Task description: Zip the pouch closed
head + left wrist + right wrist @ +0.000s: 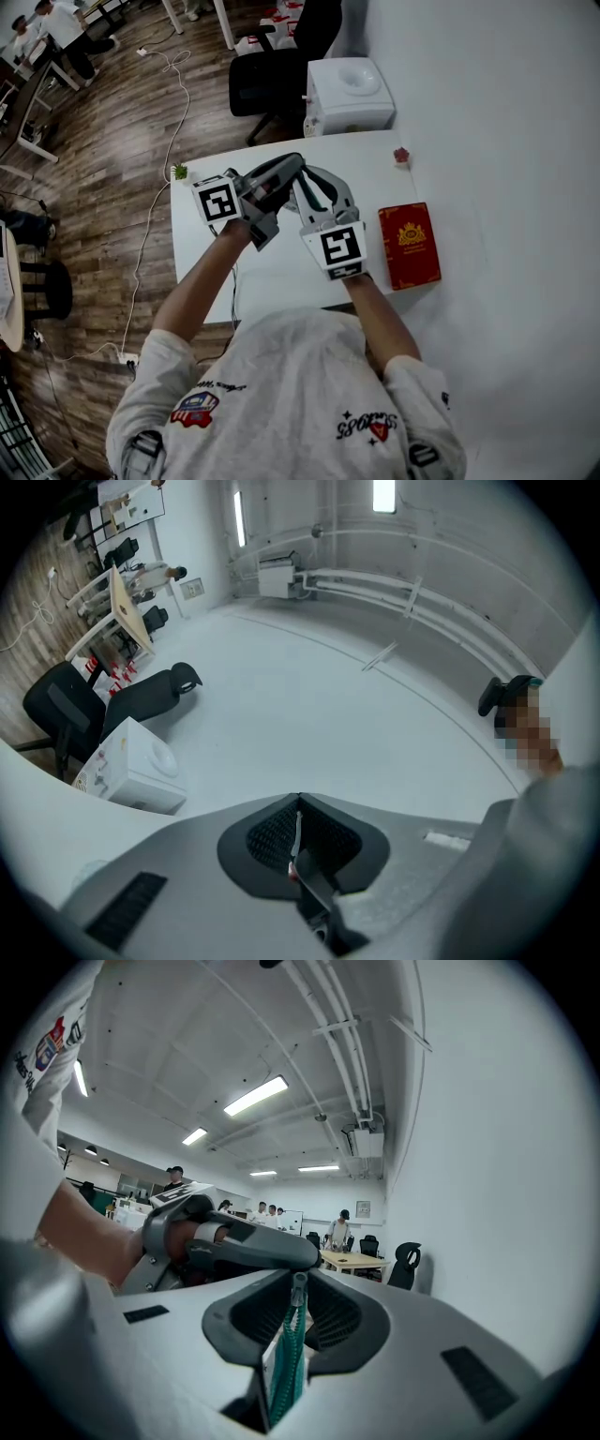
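White tabletop [281,272] fills the middle of the head view, and above it the person holds the left gripper [281,174] and the right gripper [311,187] raised with their tips close together. What they hold between them is mostly hidden here. A red booklet [409,246] with a gold crest lies flat on the table just to the right of the right gripper. A white appliance [349,94] and a black office chair [281,66] stand beyond the far edge. The lettering on the grey shirt [291,403] is too small to read with certainty.

In the left gripper view the jaws are pressed fully together, pinching a thin dark strip [314,888] with a fleck of red at the pads. Whether it is fabric or a tab cannot be told.

In the right gripper view the jaws stand nearly together, clamped on the teal zipper [286,1372] of the pouch [270,1372]. Its metal puller [297,1290] stands upright at the fingertips. A pale label beside the teeth shows no readable writing.
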`<state>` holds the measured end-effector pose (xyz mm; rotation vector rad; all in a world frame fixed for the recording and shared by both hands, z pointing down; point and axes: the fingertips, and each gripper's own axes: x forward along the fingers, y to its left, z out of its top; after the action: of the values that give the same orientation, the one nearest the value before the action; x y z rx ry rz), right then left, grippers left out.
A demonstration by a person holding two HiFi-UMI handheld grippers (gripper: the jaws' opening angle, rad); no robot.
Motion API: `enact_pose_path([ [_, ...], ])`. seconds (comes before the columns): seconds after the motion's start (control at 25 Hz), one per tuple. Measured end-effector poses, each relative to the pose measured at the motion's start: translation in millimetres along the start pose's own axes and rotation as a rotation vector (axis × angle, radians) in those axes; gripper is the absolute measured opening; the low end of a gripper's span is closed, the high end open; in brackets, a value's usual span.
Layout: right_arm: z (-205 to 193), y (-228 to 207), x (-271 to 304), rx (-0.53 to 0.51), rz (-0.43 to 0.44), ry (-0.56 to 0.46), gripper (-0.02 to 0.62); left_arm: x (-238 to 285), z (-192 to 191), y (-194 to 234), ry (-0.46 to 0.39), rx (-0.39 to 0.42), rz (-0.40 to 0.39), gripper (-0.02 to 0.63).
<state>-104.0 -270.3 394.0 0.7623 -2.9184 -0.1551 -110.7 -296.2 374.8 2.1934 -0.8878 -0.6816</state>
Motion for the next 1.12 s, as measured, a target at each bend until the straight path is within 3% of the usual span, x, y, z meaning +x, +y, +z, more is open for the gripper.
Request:
enact_pose_path([
  [0.44,-1,-1,-2,-0.032,0.036,-0.026,0.046,-2,-1,6,-0.01,0.005,0.011,0.003],
  [0.72,-10,-4,-14,-0.008,0.037,-0.028,0.046,-4,6,4,-0.051,0.023,0.013,0.003],
  [1.12,-9,-3,-12,0.039,0.056,0.017,0.051,-5,5,1,-0.028,0.01,0.036,0.003],
])
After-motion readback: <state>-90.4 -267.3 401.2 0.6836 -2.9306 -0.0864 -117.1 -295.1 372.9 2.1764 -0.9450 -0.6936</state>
